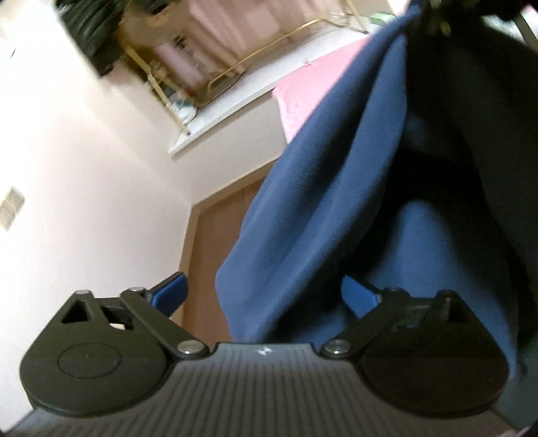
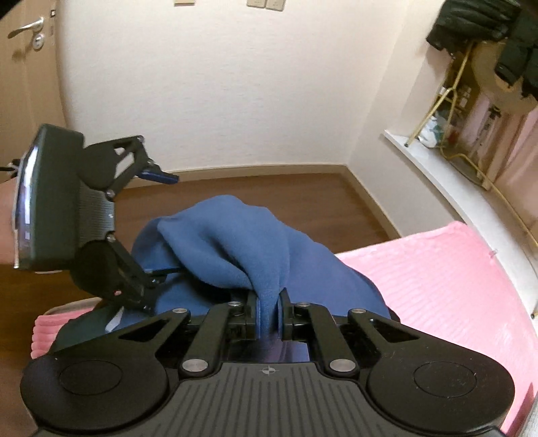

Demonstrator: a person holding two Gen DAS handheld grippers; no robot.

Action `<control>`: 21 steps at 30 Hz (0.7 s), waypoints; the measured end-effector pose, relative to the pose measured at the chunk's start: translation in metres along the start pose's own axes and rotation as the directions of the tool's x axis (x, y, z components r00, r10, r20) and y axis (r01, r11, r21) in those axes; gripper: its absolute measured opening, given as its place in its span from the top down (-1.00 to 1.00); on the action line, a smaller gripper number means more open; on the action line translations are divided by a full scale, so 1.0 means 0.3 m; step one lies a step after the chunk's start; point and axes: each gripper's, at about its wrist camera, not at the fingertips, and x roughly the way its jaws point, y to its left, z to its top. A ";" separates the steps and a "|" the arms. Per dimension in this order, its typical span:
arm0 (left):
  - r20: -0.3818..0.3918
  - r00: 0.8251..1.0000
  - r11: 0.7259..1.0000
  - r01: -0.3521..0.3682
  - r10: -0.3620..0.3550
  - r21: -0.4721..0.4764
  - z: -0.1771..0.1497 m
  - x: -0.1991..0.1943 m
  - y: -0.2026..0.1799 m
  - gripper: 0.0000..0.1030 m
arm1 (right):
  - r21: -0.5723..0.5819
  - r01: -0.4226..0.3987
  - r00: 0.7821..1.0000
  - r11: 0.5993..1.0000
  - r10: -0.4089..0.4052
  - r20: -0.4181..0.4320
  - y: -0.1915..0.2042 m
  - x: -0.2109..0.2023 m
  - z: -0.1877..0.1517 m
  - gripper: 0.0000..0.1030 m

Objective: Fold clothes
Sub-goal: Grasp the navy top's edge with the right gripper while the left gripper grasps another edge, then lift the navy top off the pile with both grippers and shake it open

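A blue fleece garment [image 2: 235, 242] hangs lifted above the pink bed cover [image 2: 447, 269]. My right gripper [image 2: 269, 312] is shut on a fold of the blue garment, pinched between its jaws. My left gripper [image 2: 161, 215] shows at the left of the right wrist view, open wide, with one finger beside the cloth and the other in the air. In the left wrist view the garment [image 1: 319, 208] hangs down from the right gripper [image 1: 433, 16] at the top and drapes between my left gripper's [image 1: 265, 295] spread blue fingers [image 1: 169, 289] without being gripped.
A white window ledge [image 2: 447, 188] with a gold metal rack [image 2: 450, 101] runs along the right. A dark jacket [image 2: 487, 37] hangs above it. Brown wood floor [image 2: 302, 195], a white wall and a door [image 2: 23, 67] at the left lie beyond the bed.
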 end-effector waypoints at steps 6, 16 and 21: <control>0.002 1.000 0.999 0.011 -0.011 0.037 0.031 0.044 -0.039 0.65 | 0.043 0.028 0.999 0.999 -0.030 0.037 -0.060 -0.078 0.027 0.89; 0.239 0.971 0.994 -0.058 0.033 0.097 0.326 -0.291 -0.049 0.96 | 0.249 0.120 0.977 0.961 -0.158 0.140 -0.106 -0.529 -0.176 0.89; 0.408 0.910 0.981 -0.012 -0.069 0.192 0.562 -0.594 -0.233 0.96 | 0.400 0.155 0.964 0.903 -0.227 0.139 -0.142 -0.903 -0.468 0.89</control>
